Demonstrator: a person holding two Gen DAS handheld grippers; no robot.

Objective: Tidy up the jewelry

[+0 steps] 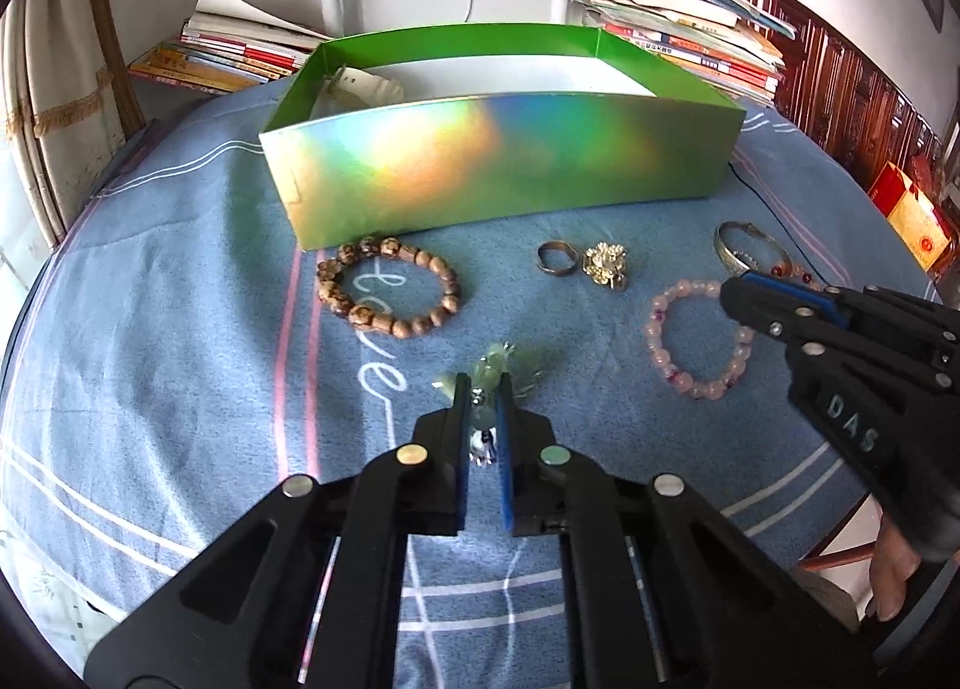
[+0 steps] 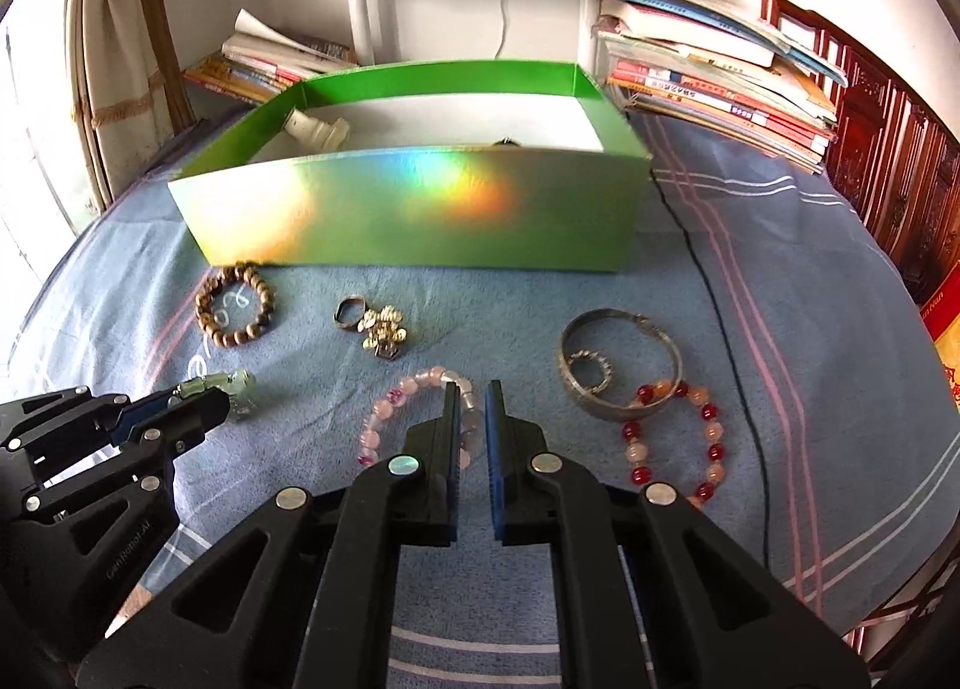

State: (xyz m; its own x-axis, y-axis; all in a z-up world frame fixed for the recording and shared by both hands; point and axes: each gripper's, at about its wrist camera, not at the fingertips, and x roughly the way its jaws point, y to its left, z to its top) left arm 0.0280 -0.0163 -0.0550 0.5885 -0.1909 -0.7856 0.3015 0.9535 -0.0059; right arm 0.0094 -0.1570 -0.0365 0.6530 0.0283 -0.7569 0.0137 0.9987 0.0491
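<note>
**Green piece pinched at left, pink bracelet half hidden at right**

Closest to the left wrist camera, the left gripper (image 1: 483,389) is pinching a pale green jewelry piece (image 1: 489,371) between nearly closed jaws; the black fingers are covering much of it, so its form and long axis are hard to make out. It is lying on the blue striped cloth (image 1: 180,299) covering the table. Behind it to the left, the brown bead bracelet (image 1: 387,284) is lying flat just in front of the green iridescent box (image 1: 498,167), whose long side is running across the view. Inside the box, a pale object (image 2: 318,131) is partly showing above the wall. Moving right, a ring (image 1: 557,258) and a gold ornament (image 1: 606,264) are sitting side by side. The right gripper (image 2: 469,389) is hovering with jaws slightly parted and empty, its left finger masking part of the pink bead bracelet (image 2: 414,383). Farther right, a silver bangle (image 2: 621,368) is overlapping a red and orange bead bracelet (image 2: 672,443); a small ring (image 2: 591,368) is lying inside the bangle.
</note>
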